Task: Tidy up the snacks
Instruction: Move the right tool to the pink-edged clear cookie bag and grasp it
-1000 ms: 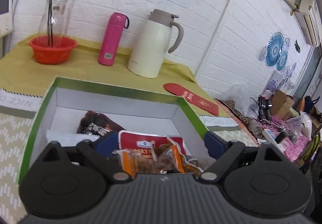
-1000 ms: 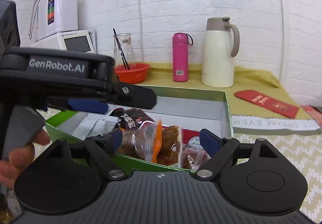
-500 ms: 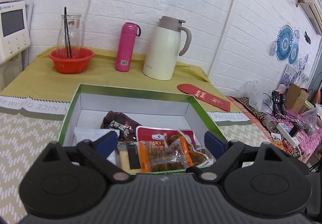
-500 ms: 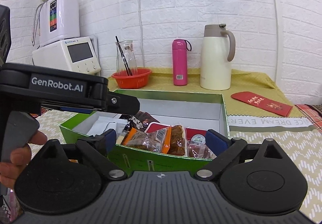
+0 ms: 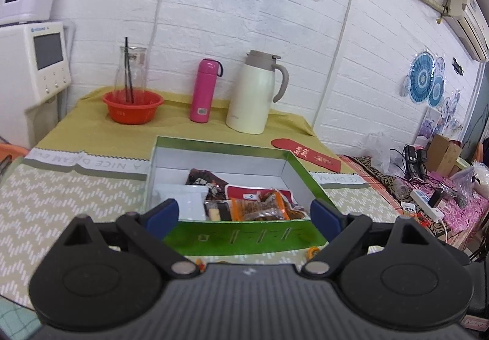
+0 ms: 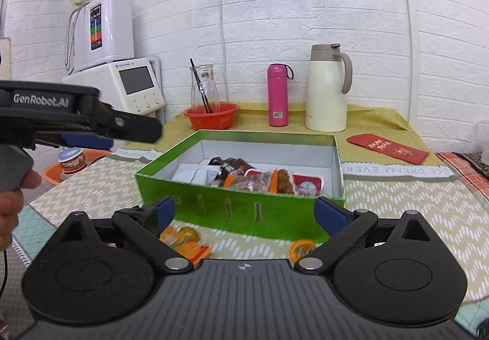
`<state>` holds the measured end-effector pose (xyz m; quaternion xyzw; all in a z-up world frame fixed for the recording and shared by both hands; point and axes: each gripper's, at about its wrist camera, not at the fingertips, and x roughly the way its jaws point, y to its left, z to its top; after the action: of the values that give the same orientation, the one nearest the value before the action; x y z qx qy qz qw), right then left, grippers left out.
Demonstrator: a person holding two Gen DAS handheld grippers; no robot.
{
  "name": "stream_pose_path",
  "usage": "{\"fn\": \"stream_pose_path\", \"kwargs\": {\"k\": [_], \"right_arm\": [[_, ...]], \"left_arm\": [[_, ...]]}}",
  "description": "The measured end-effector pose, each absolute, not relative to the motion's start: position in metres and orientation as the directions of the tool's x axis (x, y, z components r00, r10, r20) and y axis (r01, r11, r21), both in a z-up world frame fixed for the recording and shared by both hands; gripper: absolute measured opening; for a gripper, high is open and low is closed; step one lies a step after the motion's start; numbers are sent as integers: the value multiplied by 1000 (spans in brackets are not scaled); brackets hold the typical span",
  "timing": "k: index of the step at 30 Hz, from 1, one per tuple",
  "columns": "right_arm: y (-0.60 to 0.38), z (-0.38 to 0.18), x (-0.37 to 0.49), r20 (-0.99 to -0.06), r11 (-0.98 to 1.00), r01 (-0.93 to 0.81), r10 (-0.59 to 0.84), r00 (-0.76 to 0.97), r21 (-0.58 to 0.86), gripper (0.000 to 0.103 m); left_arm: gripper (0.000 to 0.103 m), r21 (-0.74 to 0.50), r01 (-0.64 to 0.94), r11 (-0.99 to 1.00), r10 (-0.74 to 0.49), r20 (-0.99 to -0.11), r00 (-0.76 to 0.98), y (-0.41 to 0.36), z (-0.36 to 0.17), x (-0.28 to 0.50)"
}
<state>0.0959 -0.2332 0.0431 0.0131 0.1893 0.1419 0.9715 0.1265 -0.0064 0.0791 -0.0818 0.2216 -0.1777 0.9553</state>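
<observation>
One green box (image 6: 244, 208); snack packets heaped inside, overlapping, exact count not clear – at least five: one white pouch (image 5: 191, 202), one dark wrapper (image 5: 203, 178), one red-lidded pack (image 5: 249, 191), two orange-edged clear packets (image 5: 259, 207)

Loose on the mat in front of the box: one orange-yellow packet (image 6: 189, 248), one small round yellow piece (image 6: 301, 248)

Back of table: one pink flask (image 6: 277, 95), one cream jug (image 6: 327, 89), one red bowl (image 6: 211, 116), one glass carafe (image 6: 203, 86), one red envelope (image 6: 388, 148)

Two grippers: left (image 5: 244, 214), right (image 6: 244, 214)
</observation>
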Motion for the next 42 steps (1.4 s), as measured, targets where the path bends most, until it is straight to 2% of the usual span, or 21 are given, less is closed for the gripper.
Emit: {"fn": "stream_pose_path", "kwargs": {"k": [7, 15, 23, 24, 26, 27, 31, 34, 35, 36, 42], "right_arm": [[-223, 21, 53, -401, 948, -291, 319, 859, 129, 103], [-181, -2, 42, -486, 905, -382, 424, 764, 189, 103], [-131, -15, 66, -505, 829, -450, 559, 658, 331, 103], [-126, -17, 66, -516, 834, -452, 551, 655, 317, 77], [-125, -18, 61, -527, 846, -462, 529, 665, 266, 53], [-130, -19, 59, -526, 845, -467, 530, 665, 261, 48], [-151, -16, 48, -534, 859, -458, 505, 678, 229, 39], [-169, -16, 42, -540, 876, -440, 473, 697, 199, 42], [-174, -16, 40, -539, 874, -442, 476, 695, 201, 53], [-179, -16, 39, -535, 873, -441, 478, 696, 207, 59], [-184, -12, 37, -507, 880, -416, 472, 721, 229, 85]], "left_arm": [[88, -221, 232, 947, -306, -408, 860, 37, 60, 78], [88, -341, 234, 910, -383, -479, 790, 59, 15, 52], [88, -350, 233, 907, -384, -463, 799, 84, 13, 38], [88, -349, 233, 908, -383, -464, 799, 86, 14, 38], [88, -349, 261, 900, -407, -460, 789, 86, 14, 37], [88, -352, 280, 893, -425, -458, 781, 85, 13, 38], [87, -411, 363, 836, -533, -454, 714, 70, 6, 48], [87, -439, 397, 806, -582, -466, 667, 53, -1, 57], [87, -444, 402, 801, -590, -472, 655, 48, -3, 59], [87, -447, 408, 796, -598, -480, 641, 44, -6, 61], [82, -483, 408, 775, -628, -517, 582, 30, -17, 77]]}}
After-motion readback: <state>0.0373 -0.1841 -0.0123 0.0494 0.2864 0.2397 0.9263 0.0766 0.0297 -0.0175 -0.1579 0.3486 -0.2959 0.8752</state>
